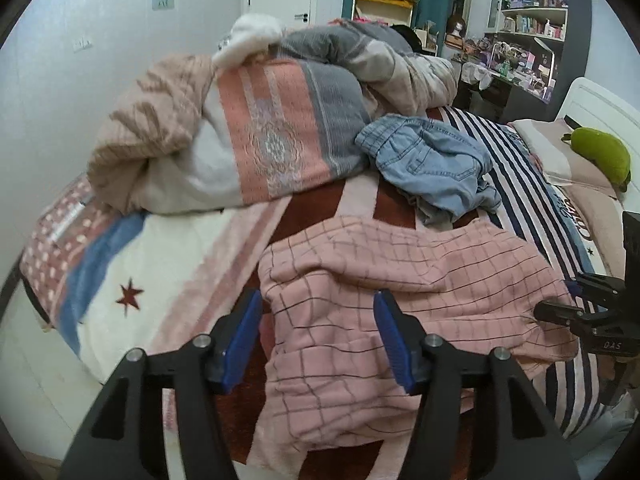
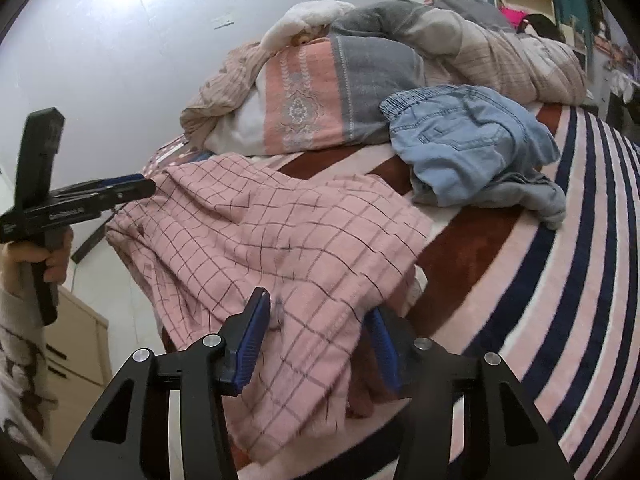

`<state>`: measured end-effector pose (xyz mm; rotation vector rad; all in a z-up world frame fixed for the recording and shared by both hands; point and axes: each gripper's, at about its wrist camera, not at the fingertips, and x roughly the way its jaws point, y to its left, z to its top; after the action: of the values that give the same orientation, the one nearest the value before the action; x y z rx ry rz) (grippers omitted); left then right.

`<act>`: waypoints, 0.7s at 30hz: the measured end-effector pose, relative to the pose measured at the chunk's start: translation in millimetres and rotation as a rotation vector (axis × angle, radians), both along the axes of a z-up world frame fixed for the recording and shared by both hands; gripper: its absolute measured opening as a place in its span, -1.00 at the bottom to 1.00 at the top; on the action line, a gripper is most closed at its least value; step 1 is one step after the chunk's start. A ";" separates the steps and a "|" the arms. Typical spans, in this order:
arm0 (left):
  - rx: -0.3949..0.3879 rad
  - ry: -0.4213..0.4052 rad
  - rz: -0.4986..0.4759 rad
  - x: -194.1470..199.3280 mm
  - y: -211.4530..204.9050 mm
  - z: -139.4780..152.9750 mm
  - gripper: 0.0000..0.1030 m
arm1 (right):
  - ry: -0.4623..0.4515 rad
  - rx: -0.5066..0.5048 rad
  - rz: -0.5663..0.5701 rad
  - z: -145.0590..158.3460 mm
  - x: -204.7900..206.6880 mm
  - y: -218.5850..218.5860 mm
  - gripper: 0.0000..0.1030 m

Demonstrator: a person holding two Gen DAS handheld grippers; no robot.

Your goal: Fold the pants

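Pink checked pants (image 1: 400, 292) lie crumpled on the near edge of the bed, also in the right wrist view (image 2: 260, 240). My left gripper (image 1: 318, 340) is open, its blue pads on either side of the pants' left part. My right gripper (image 2: 316, 340) is open around a hanging fold of the pants at their right end; its right pad is partly hidden by the cloth. The right gripper shows at the pants' right edge in the left wrist view (image 1: 560, 304). The left gripper shows at the pants' left corner in the right wrist view (image 2: 136, 188).
Light blue denim shorts (image 1: 432, 164) lie bunched behind the pants. A heap of quilts and pillows (image 1: 248, 128) fills the back of the bed. A striped blanket (image 2: 560, 280) covers the bed. A green plush (image 1: 600, 152) lies on a pillow. A wooden drawer unit (image 2: 76, 344) stands below left.
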<state>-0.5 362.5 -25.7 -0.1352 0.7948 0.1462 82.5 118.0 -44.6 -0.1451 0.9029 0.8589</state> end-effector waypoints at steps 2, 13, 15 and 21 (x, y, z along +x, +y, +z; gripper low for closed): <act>0.032 -0.016 0.000 -3.9 -10.0 7.0 0.18 | 0.000 -0.001 -0.003 2.3 -3.3 -5.1 -0.11; 0.137 -0.219 -0.014 -25.9 -115.7 44.1 0.48 | -0.072 0.020 -0.089 23.9 -34.6 -81.3 0.18; 0.139 -0.286 -0.016 -30.9 -145.0 50.0 0.59 | -0.111 0.015 -0.123 31.5 -45.0 -104.9 0.25; 0.143 -0.439 -0.011 -49.7 -217.9 62.9 0.78 | -0.275 0.015 -0.222 57.4 -86.2 -179.1 0.59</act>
<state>-50.2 144.6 37.2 -0.0246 0.3455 0.1559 -3.7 -61.2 12.8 -0.1429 0.6404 0.6213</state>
